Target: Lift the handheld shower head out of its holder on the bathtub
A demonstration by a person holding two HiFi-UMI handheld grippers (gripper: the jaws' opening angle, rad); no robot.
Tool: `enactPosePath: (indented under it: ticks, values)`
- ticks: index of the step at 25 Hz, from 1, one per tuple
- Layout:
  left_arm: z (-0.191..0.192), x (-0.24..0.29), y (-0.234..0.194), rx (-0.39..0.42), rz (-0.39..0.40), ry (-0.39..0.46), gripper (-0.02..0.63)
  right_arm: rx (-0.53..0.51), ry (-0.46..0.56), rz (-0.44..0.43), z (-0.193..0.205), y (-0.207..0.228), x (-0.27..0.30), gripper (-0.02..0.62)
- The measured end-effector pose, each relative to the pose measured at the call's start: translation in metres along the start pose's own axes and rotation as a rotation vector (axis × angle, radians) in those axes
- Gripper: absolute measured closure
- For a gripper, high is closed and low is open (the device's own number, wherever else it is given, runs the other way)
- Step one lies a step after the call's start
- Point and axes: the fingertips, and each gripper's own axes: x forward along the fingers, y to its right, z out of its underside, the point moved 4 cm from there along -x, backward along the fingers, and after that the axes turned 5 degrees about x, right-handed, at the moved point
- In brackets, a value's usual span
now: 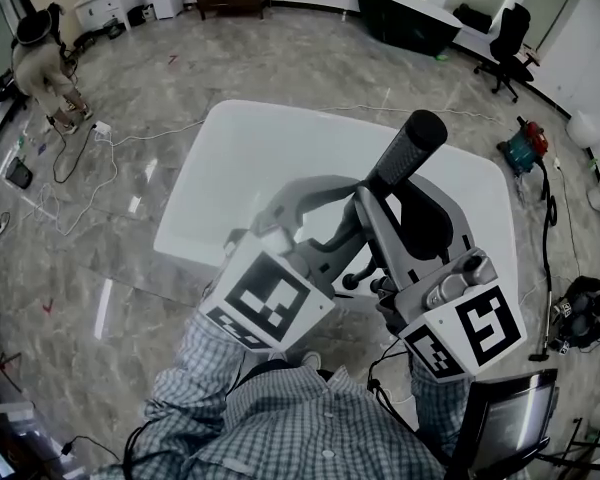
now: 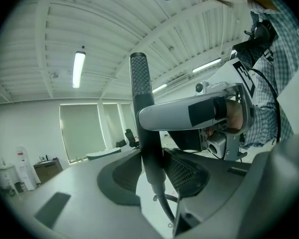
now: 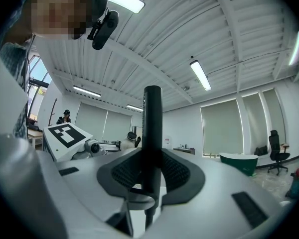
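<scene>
While jaws clamp shower head [image 1: 408,148], white surface [image 1: 240,158] below, marble floor [image 1: 130,88] around

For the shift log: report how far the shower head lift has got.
Done: the left claw and right claw are both shut on the shower head, which is up over the tub. Its lower end and hose hang free, with no holder around them. In hand: both claws carry it. Left: nothing obvious, though the holder itself is out of view.

shower head [image 1: 408,150] stands between the jaws of left gripper [image 2: 152,169] and right gripper [image 3: 152,177], above the tub [image 1: 242,168].
</scene>
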Motion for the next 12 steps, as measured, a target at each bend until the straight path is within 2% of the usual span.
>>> enactPosePath:
  ticks: [12]
  values:
    - [-0.02, -0.012, -0.005, 0.0, -0.026, 0.041, 0.492, -0.009, 0.038, -0.028, -0.022, -0.009, -0.001, 0.477]
